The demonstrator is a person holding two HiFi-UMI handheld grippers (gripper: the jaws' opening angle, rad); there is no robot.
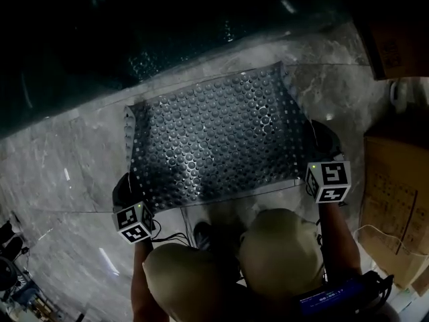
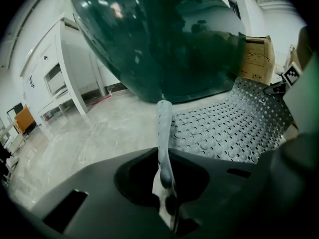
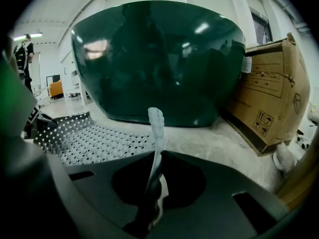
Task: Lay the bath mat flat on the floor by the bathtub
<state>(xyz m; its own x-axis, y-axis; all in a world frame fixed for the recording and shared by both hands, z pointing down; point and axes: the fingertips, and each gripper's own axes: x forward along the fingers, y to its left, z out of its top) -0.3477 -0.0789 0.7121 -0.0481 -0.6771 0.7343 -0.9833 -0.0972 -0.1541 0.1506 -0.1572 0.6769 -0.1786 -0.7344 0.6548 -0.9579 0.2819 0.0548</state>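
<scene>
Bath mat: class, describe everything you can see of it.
The bath mat is a greyish, translucent, rubbery-looking rectangle covered in round bumps and holes. It lies spread on the grey marbled floor beside the dark green bathtub. Its two near corners are lifted, one pinched in the left gripper, one in the right gripper.

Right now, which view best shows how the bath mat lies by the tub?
The head view: the whole bath mat spread beside the bathtub. The gripper views show only part of it, plus the edge pinched in the left hand-held gripper and right hand-held gripper.
</scene>
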